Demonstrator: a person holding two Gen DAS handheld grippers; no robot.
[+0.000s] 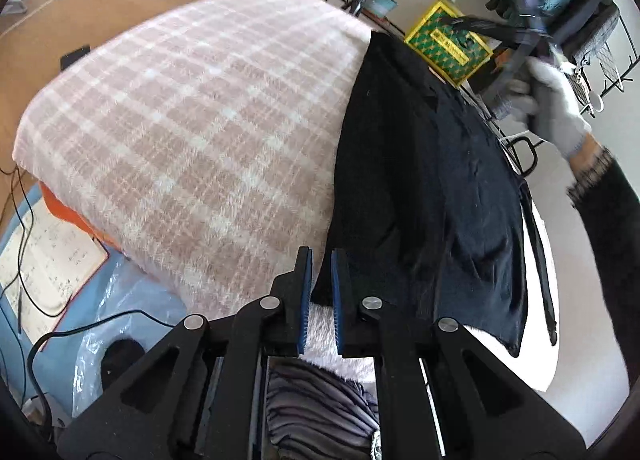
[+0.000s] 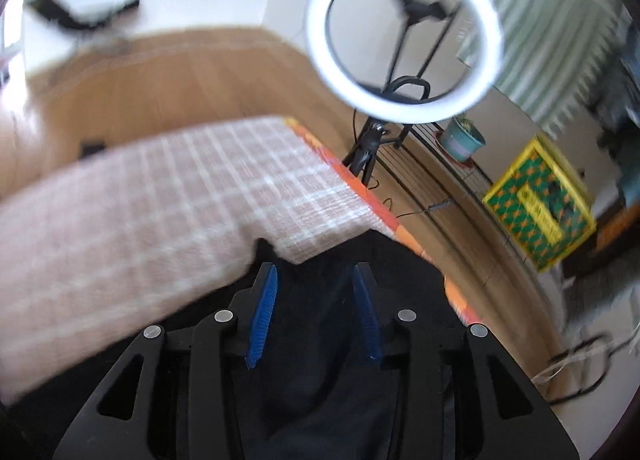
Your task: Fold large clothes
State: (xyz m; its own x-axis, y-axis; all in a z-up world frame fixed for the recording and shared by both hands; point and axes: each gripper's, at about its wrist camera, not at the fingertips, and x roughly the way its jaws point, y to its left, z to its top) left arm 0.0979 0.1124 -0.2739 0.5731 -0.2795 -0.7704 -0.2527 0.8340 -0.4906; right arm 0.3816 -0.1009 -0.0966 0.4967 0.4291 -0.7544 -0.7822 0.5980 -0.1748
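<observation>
The large black fabric garment (image 1: 420, 180) lies spread along the right edge of a bed covered w/ a pink-and-white plaid fuzzy blanket (image 1: 192, 132). The left gripper (image 1: 320, 300) sits at the garment's near corner, blue pads a narrow gap apart, nothing visibly pinched. The right gripper (image 2: 314, 312) hovers over the black cloth w/ fingers spread wide; its white-gloved hand (image 1: 552, 108) shows, blurred. Beyond: white ring light (image 2: 404, 32), yellow-green patterned box (image 2: 540, 204).
</observation>
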